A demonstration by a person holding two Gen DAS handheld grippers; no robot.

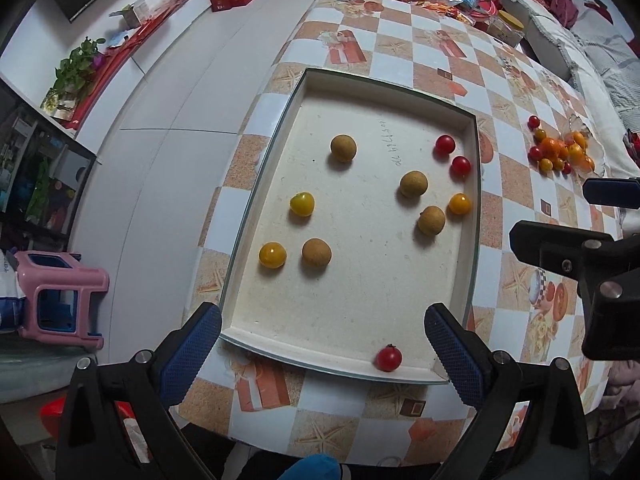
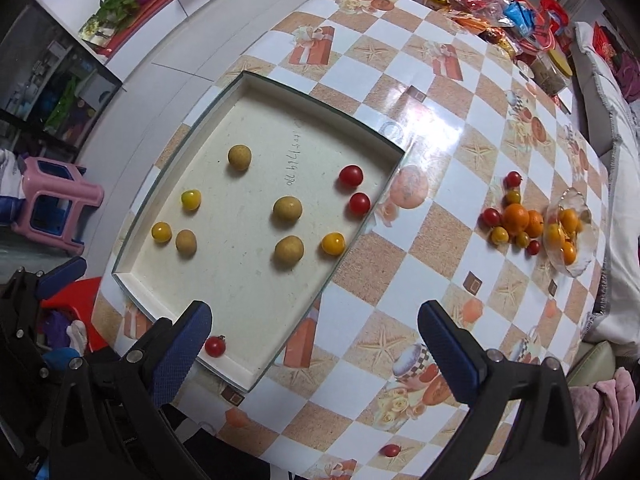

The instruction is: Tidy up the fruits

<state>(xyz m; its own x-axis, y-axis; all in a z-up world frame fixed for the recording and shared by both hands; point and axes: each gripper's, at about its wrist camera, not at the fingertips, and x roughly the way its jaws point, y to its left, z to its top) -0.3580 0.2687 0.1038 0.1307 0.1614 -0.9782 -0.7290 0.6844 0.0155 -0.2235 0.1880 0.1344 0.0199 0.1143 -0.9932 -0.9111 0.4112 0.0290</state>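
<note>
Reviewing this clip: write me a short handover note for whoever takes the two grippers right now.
Left gripper: open, empty, above the tray's near end.
Right gripper: open, empty, over the tray's near right corner.
Tray: four brown fruits, three yellow tomatoes, three red tomatoes, scattered, not grouped by kind.
Glass bowl: a few oranges; a loose pile beside it on the tablecloth.
Stray red tomato near the table's front edge.
Left: pile, stray, possibly grouping.

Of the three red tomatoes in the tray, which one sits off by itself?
The red tomato against the tray's near wall, between the left claw's open fingers in that view. The other two sit side by side in the far right corner.
</note>
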